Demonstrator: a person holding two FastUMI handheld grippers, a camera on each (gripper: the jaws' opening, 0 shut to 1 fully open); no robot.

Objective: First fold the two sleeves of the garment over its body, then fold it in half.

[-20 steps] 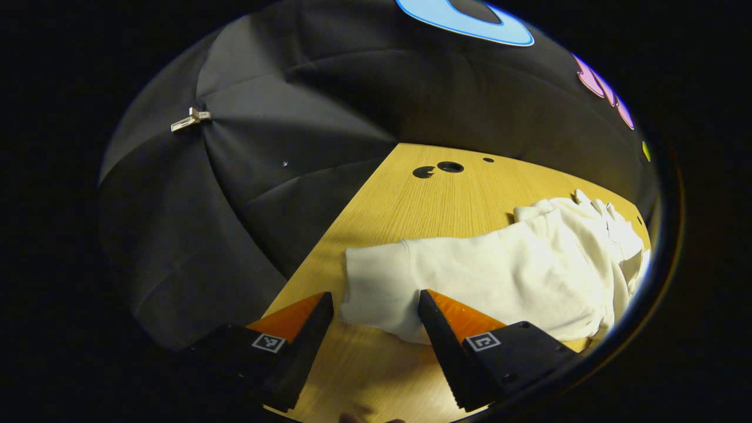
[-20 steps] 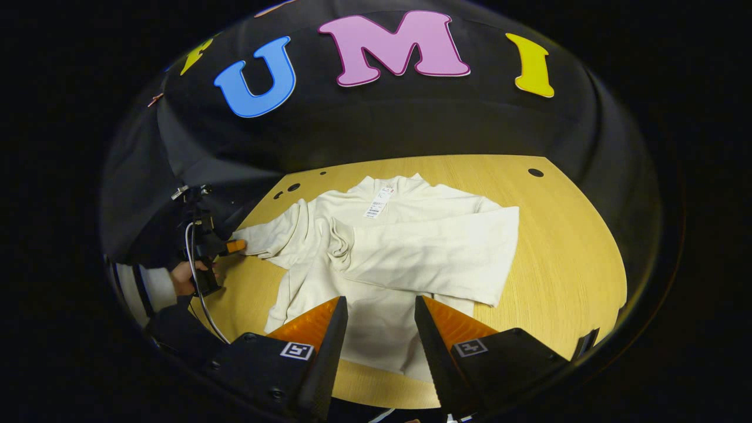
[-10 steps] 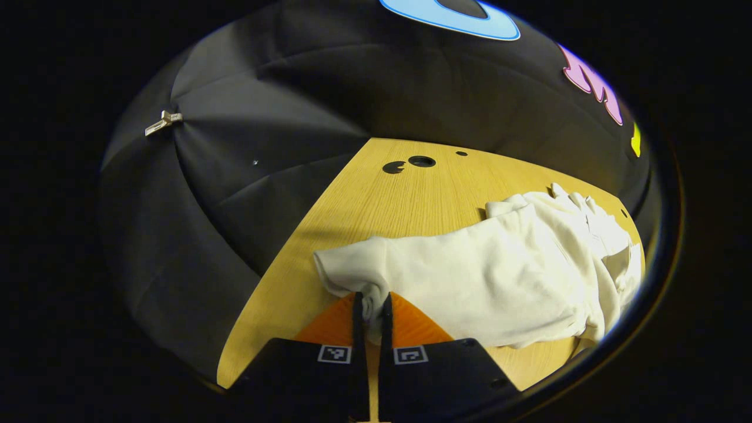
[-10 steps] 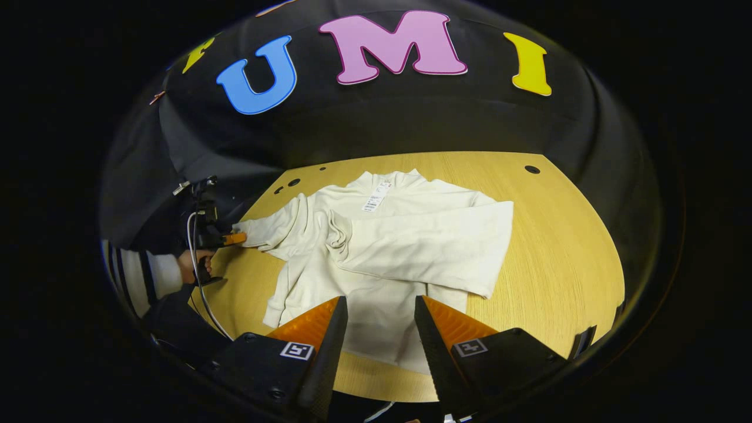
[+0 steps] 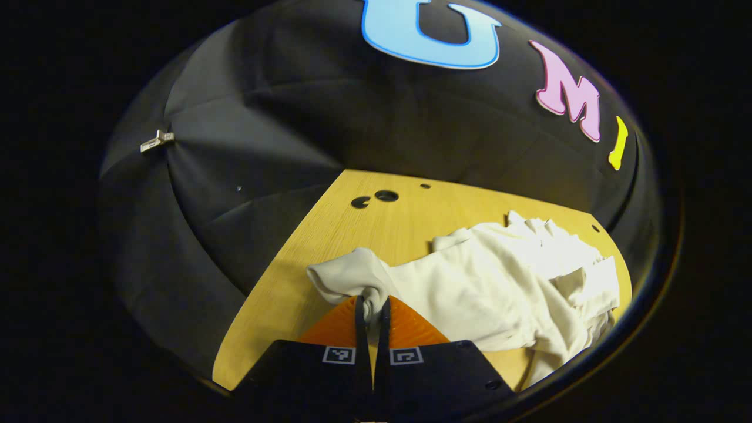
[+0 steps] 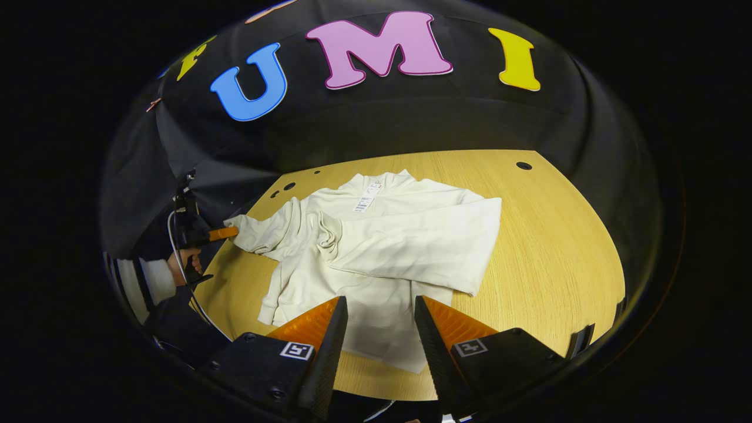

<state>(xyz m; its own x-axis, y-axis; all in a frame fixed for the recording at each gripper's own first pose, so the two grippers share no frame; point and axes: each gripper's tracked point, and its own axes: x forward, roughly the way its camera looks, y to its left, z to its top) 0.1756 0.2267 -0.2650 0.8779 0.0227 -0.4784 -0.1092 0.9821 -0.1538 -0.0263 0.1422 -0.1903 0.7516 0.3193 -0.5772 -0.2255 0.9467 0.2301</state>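
My left gripper (image 5: pixel 371 305) is pinching the cuff of the left sleeve (image 5: pixel 346 276), both fingers pressed on the cloth, cuff bunched and lifted a little off the wooden table (image 5: pixel 329 235). In the right gripper view that same gripper (image 6: pixel 226 233) sits at the table's left edge, a hand (image 6: pixel 179 264) behind it, sleeve stretched out left of the cream sweatshirt (image 6: pixel 376 258). The sweatshirt lies flat mid-table, collar and tag (image 6: pixel 364 198) toward the far wall, right sleeve (image 6: pixel 423 247) already folded across the body. To do this step well I'd guess: lift just enough to clear, carry the cuff rightward over the body, lay it flat over the other sleeve, don't drag the torso. My right gripper (image 6: pixel 380 329) hangs spread apart, pinching nothing, above the hem nearest me, free to pin the body if it shifts.
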